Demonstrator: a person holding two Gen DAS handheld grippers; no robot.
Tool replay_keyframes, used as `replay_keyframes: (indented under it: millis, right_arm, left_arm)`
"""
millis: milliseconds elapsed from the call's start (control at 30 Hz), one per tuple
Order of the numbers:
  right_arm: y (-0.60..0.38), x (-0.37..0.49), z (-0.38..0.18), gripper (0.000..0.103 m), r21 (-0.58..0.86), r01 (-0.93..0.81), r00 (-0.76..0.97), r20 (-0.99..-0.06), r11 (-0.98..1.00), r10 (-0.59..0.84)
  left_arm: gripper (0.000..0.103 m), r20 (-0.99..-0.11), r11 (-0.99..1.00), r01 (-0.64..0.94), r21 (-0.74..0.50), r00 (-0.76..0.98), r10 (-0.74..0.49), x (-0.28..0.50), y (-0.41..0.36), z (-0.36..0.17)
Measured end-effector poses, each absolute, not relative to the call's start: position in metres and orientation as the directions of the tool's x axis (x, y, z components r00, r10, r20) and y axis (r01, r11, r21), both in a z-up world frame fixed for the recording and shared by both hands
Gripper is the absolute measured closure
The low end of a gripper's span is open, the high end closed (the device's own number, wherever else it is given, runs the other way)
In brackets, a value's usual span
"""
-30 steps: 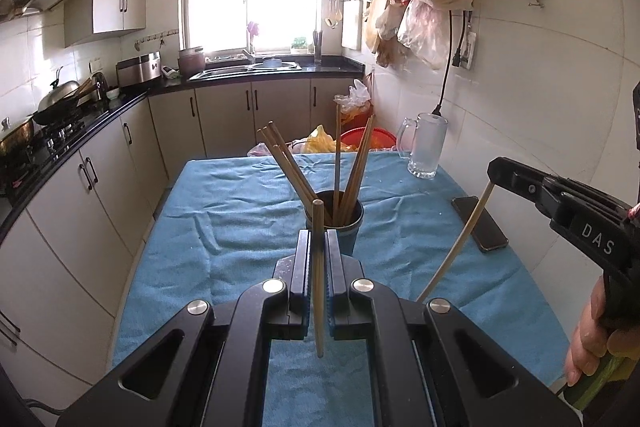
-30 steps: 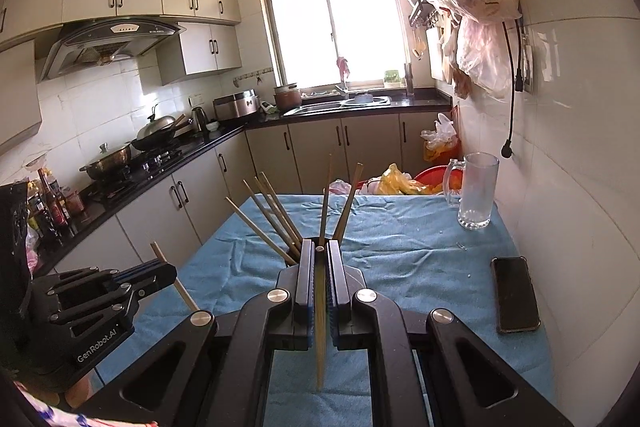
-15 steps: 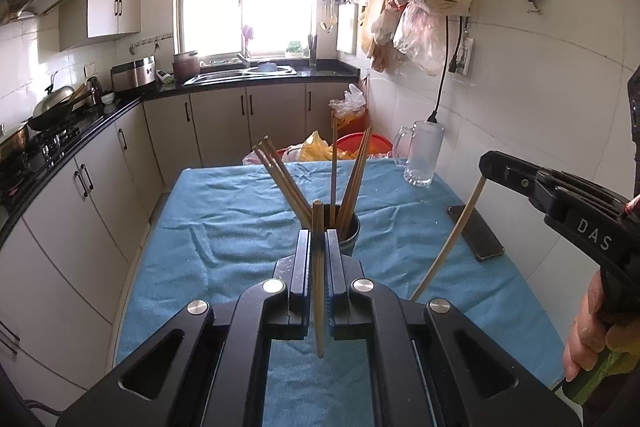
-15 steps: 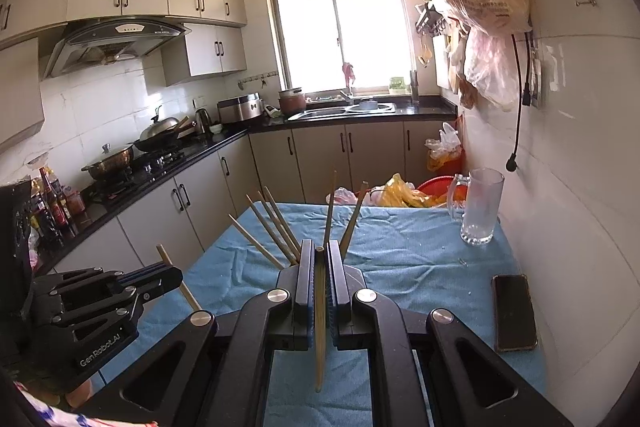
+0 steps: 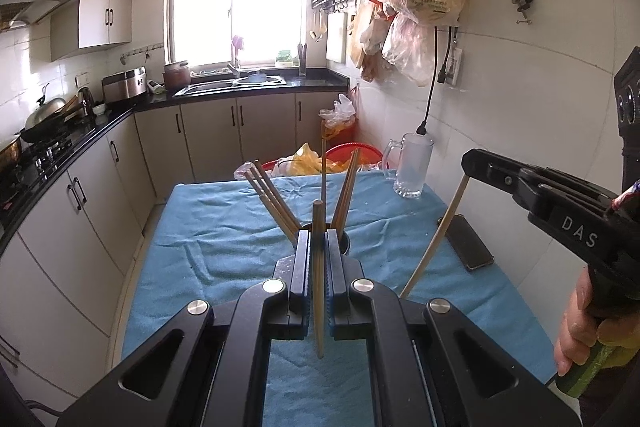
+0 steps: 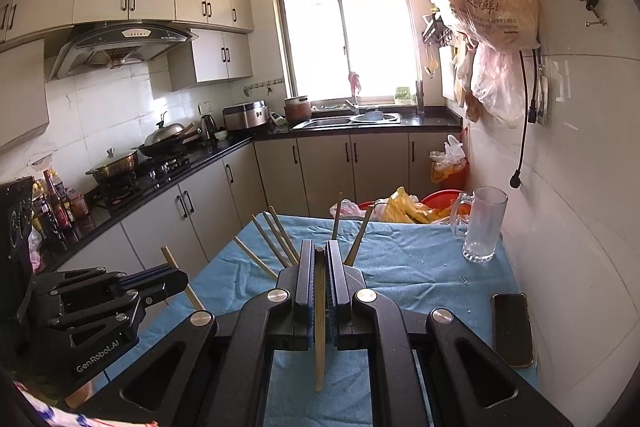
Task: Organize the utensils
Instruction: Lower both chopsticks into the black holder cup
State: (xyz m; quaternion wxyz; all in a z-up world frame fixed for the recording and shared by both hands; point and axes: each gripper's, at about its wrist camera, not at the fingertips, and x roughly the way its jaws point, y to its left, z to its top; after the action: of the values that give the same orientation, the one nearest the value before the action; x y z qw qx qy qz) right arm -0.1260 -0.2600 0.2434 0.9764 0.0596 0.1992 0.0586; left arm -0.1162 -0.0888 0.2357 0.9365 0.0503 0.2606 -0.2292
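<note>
Left gripper [image 5: 318, 251] clamping one chopstick [image 5: 318, 283], right gripper [image 6: 319, 263] clamping another [image 6: 319, 327], six in cup [image 5: 344, 241].

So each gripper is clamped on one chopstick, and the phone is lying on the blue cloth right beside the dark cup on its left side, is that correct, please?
Not quite. The left gripper and right gripper are each shut on a chopstick, but the phone lies on the blue cloth near the right wall, well apart from the dark cup, as the right wrist view shows.
</note>
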Motion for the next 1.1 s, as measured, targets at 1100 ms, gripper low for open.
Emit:
replay_keyframes:
  millis: [1100]
  right_arm:
    - [-0.253, -0.111, 0.285, 0.098, 0.134, -0.098, 0.936, -0.324, 0.986, 0.137]
  left_arm:
    - [0.098, -0.385, 0.875, 0.479, -0.074, 0.795, -0.468, -0.107, -0.063, 0.309]
